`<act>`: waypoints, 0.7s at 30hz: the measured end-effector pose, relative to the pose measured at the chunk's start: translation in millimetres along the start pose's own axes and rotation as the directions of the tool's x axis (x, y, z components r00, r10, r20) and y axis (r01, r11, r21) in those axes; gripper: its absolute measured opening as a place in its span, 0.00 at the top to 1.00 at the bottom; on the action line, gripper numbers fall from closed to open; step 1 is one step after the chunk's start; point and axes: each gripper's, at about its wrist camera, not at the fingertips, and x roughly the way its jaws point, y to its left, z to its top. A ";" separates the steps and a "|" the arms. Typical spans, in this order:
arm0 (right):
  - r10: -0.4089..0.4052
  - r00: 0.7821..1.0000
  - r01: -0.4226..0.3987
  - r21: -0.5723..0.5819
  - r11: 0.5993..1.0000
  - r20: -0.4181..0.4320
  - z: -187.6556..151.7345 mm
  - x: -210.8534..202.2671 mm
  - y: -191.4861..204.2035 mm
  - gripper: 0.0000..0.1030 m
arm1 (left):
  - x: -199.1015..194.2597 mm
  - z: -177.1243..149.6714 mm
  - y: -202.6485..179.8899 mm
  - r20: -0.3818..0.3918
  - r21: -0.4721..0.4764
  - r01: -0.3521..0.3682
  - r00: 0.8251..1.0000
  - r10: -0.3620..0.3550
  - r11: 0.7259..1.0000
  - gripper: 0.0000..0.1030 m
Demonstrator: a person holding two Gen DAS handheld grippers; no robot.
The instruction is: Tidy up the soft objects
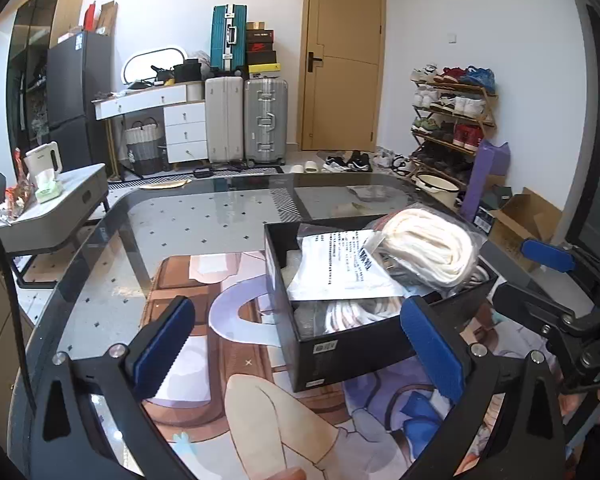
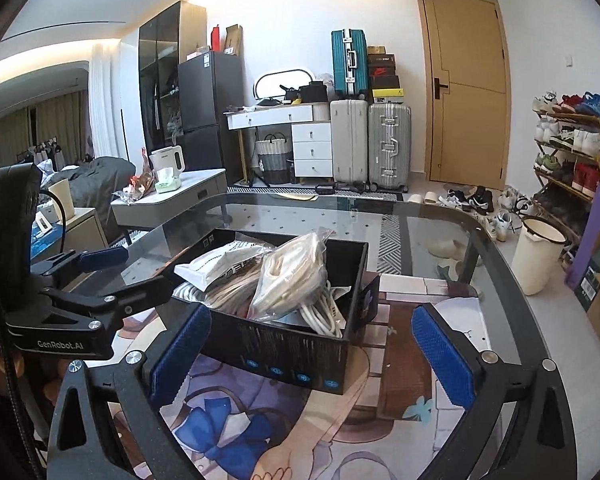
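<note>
Your jaws released on both left gripper [image 1: 296, 354] and right gripper [image 2: 312, 350], black box [image 2: 296, 344] of bagged soft goods [image 2: 288, 276] between them, untouched, just beyond your pads

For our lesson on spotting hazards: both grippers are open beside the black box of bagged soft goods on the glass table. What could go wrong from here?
1. The clear bag of cream-coloured cloth is heaped above the rim of the black box; a nudge might tip it out.
2. White cords lie loose inside and could snag a finger.
3. The left gripper and right gripper are close and may collide.
</note>
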 end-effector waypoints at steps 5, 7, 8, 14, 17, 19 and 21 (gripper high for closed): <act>0.008 1.000 -0.007 -0.017 1.000 0.011 -8.7 2.0 7.1 0.01 | -1.0 -9.6 0.3 0.016 -0.001 0.001 1.000 -0.001 1.000 0.00; 0.003 1.000 -0.002 -0.024 1.000 0.021 -8.5 2.0 9.2 0.01 | -1.1 -9.2 -0.1 0.013 -0.003 0.002 1.000 -0.002 1.000 0.00; 0.003 0.999 -0.003 -0.026 1.000 0.035 -8.8 0.1 10.0 0.01 | -2.4 -9.0 0.5 0.019 -0.005 0.004 1.000 -0.004 1.000 0.00; -0.004 0.999 0.005 -0.031 1.000 0.040 -8.2 0.7 12.6 0.01 | -5.1 -10.7 2.2 0.018 -0.013 -0.012 1.000 0.012 1.000 0.00; 0.000 0.999 0.001 -0.026 1.000 0.040 -5.6 3.4 7.4 0.01 | -4.6 -10.8 0.8 0.009 -0.010 0.003 1.000 -0.003 1.000 0.00; 0.003 0.999 -0.002 -0.017 1.000 0.042 -5.0 3.4 4.4 0.01 | -4.9 -11.2 1.1 0.009 -0.013 0.004 1.000 -0.004 1.000 0.00; 0.001 0.999 -0.001 -0.007 1.000 0.043 -5.6 2.8 2.2 0.01 | -5.6 -11.3 2.0 0.010 -0.019 0.003 1.000 -0.003 1.000 0.00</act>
